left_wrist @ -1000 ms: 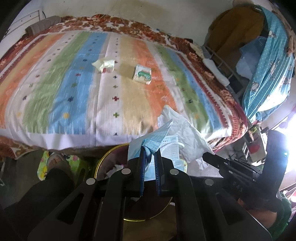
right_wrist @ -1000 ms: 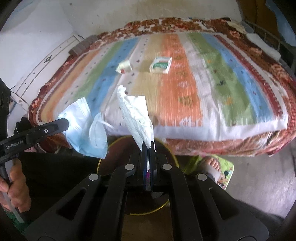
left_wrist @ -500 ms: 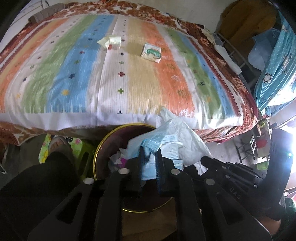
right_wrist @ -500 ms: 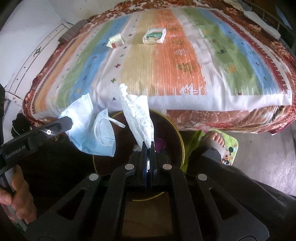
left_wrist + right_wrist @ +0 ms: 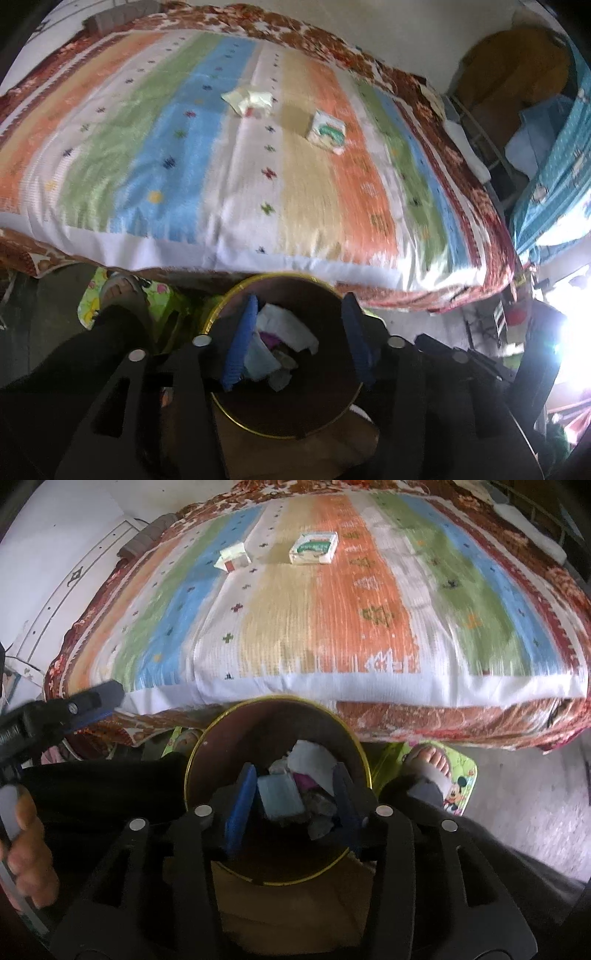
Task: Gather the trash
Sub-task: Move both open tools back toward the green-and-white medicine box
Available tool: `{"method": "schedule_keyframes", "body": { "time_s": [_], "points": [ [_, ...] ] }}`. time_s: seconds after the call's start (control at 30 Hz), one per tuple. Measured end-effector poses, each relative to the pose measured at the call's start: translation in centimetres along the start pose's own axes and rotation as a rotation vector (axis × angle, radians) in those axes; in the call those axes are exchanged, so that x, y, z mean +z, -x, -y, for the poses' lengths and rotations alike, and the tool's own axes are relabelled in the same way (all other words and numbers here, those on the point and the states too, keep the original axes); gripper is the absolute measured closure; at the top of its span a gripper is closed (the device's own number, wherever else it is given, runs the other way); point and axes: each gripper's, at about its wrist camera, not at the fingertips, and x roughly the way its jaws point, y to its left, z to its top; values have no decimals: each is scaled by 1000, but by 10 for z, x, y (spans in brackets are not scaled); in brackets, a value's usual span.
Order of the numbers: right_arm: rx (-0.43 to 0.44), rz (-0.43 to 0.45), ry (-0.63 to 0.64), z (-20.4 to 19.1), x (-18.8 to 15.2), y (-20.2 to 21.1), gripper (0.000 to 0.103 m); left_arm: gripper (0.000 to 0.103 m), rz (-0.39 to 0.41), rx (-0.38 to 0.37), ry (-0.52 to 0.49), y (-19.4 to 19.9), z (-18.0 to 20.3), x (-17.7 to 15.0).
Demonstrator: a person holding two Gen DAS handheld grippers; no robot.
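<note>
both grippers (image 5: 299,332) (image 5: 291,797) parted above binned trash (image 5: 280,794).

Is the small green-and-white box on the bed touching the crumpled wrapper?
Apart. The left wrist view shows bare bedspread between the box and the wrapper.

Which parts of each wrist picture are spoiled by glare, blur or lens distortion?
Left wrist view: white glare burns out the right edge; the striped bedspread is smeared by motion blur, the fisheye bows its near edge, and the corners go black. Right wrist view: no glare and even light, blur on the bedspread's near half, and the bin rim is sharper.
</note>
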Motion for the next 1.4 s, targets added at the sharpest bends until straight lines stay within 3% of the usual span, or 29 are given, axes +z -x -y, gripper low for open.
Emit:
{"method": "schedule_keyframes", "body": {
  "time_s": [0.1,0.3,0.47,0.8,1.13,1.4],
  "points": [
    [-1,9,35,-6,8,1,55,45,25,3,26,5,-6,9],
    [-3,58,78,-12,26,10,39,31,72,56,27,11,-8,27],
    [-12,89,84,-11,50,15,36,22,114,102,5,15,-6,46],
    [-33,151,86,-11,99,13,21,9,95,119,62,0,-12,87],
    [-47,178,90,-12,136,-9,9,6,106,151,94,-22,-14,133],
    [-55,190,80,-10,166,-38,9,6,110,167,140,-54,-31,176]
  ]
}}
